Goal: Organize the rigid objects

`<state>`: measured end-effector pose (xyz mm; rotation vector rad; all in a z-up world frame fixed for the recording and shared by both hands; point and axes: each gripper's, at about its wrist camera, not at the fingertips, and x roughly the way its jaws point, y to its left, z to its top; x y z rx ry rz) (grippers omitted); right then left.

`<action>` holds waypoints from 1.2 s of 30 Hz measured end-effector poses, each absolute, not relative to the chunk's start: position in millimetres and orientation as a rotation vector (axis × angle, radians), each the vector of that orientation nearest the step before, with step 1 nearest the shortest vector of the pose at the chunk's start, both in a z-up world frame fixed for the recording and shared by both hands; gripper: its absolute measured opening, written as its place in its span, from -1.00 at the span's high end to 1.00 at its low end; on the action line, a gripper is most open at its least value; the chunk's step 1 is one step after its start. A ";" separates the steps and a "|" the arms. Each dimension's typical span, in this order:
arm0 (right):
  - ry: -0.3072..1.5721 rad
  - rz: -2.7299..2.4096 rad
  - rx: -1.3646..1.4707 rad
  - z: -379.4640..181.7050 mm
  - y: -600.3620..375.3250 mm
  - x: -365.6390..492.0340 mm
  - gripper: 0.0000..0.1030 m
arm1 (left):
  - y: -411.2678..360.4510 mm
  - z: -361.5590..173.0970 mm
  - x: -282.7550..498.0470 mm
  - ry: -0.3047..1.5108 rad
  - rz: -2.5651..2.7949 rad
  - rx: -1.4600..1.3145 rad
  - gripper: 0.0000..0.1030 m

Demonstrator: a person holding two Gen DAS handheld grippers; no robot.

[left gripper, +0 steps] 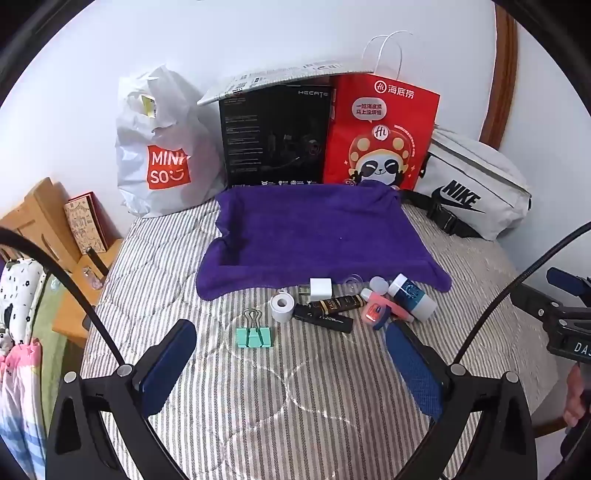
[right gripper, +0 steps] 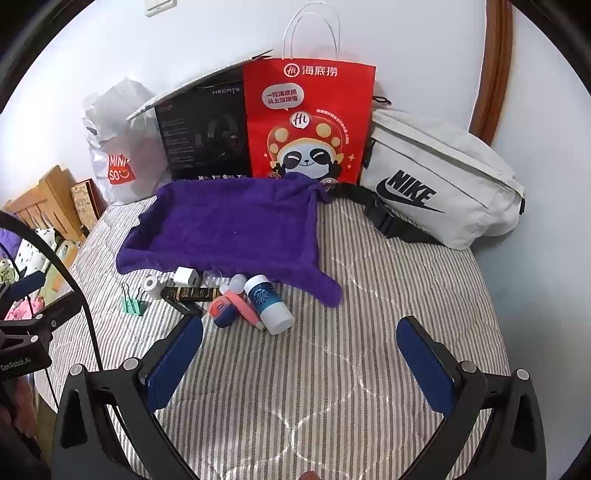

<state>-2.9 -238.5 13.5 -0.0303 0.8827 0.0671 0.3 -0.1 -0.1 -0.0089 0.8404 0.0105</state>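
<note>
Small rigid objects clustered at purple towel's near edge, both grippers' fingers spread, empty.

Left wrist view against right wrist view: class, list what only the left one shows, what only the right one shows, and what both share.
Only the left wrist view shows the left gripper, open, and a small glass bottle on the wooden bedside surface. Only the right wrist view shows the right gripper, open, and a wall switch at the top. Both share the purple towel, the green binder clip, the white charger, the blue-and-white bottle, the red paper bag and the Nike pouch.
</note>
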 end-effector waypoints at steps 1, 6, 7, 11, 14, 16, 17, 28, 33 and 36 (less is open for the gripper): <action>0.882 0.067 -0.029 14.2 -238.5 -3.0 -1.00 | -0.2 0.0 0.4 0.840 0.014 -0.009 -1.00; 0.870 0.073 -0.027 17.2 -238.8 -4.7 -1.00 | -6.1 -0.7 0.3 0.836 0.033 0.014 -1.00; 0.866 0.075 -0.024 18.2 -239.0 -4.9 -1.00 | -6.3 0.3 -0.1 0.834 0.032 0.015 -1.00; 0.865 0.072 -0.018 23.2 -238.2 -8.6 -1.00 | -5.6 3.2 3.2 0.848 0.032 0.008 -1.00; 0.859 0.075 -0.006 26.0 -240.4 -11.7 -1.00 | -1.9 5.4 4.1 0.851 0.026 0.005 -1.00; 0.862 0.079 -0.007 26.3 -241.0 -11.2 -1.00 | 1.6 5.7 -1.2 0.835 0.021 0.002 -1.00; 0.865 0.077 -0.012 24.9 -240.0 -9.9 -1.00 | 2.0 6.1 -1.0 0.834 0.020 0.001 -1.00; 0.861 0.077 -0.012 25.2 -235.5 -9.2 -1.00 | 2.4 9.3 -4.6 0.822 0.030 0.004 -1.00; 0.860 0.078 -0.010 24.7 -235.5 -10.2 -1.00 | 4.1 10.4 -4.5 0.822 0.031 -0.001 -1.00; 0.862 0.075 -0.010 25.0 -235.0 -9.4 -1.00 | 4.4 10.8 -4.4 0.822 0.030 -0.001 -1.00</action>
